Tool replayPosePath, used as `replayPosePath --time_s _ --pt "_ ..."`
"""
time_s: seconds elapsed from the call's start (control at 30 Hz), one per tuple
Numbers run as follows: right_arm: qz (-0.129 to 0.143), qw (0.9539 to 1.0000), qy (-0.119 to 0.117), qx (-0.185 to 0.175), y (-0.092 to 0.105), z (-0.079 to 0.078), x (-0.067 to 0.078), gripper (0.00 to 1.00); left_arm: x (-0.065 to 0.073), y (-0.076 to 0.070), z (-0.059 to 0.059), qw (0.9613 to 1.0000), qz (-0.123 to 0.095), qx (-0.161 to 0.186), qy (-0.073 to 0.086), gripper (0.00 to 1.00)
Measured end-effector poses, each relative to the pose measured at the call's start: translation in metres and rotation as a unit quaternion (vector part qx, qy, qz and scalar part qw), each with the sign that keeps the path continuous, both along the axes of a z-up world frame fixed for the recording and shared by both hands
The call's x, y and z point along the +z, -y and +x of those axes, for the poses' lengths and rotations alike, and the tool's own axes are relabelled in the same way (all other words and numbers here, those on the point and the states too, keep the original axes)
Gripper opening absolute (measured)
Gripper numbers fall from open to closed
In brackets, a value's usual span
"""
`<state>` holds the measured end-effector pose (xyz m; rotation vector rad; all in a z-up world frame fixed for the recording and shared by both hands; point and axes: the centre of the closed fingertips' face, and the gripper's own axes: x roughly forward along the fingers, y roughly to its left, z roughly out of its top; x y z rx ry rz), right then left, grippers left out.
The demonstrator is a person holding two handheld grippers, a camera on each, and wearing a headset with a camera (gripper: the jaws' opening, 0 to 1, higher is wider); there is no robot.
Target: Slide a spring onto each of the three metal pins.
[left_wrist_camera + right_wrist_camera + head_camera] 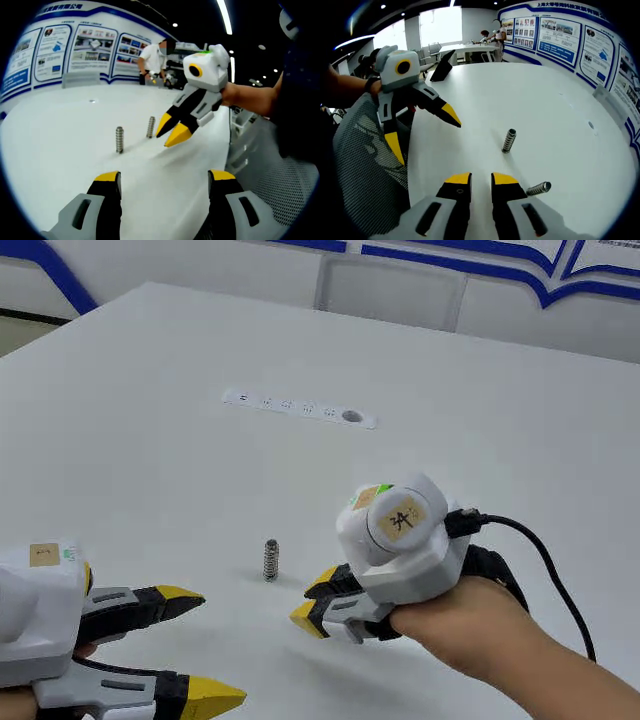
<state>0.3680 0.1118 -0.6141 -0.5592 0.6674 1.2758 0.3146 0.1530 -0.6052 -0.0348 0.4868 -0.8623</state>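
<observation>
The left gripper (207, 648) is held low, its yellow-tipped fingers (178, 593) spread wide and holding nothing; the same broad gap shows in the left gripper view (165, 176). Just to the right of those fingers, the right gripper (311, 600) points back toward them, its tips angled down and drawn close, with only a narrow slit between them and nothing in it. That slit also shows in the right gripper view (481, 179). The right hand (470, 625) wraps the gripper's body from behind, with a bare forearm (560, 680) trailing away from the fingers.
</observation>
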Motion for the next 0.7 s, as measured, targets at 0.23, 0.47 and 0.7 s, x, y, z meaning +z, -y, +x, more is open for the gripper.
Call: replayPosePath --time_s 0.23,0.47,0.7 --pt "0.005 0.9999 0.003 -0.01 0.013 -0.007 0.004 0.17 0.001 0.001 -0.001 1.0 0.003 -0.006 0.005 0.72" --pt "0.024 0.9989 -0.005 -0.04 0.03 -0.012 0.007 0.18 0.003 0.002 -0.001 0.9999 0.0 -0.006 0.008 0.72" --pt "0.04 0.9968 -0.006 -0.07 0.055 -0.011 0.012 0.19 0.003 0.003 -0.001 0.9999 -0.001 -0.01 0.009 0.72"
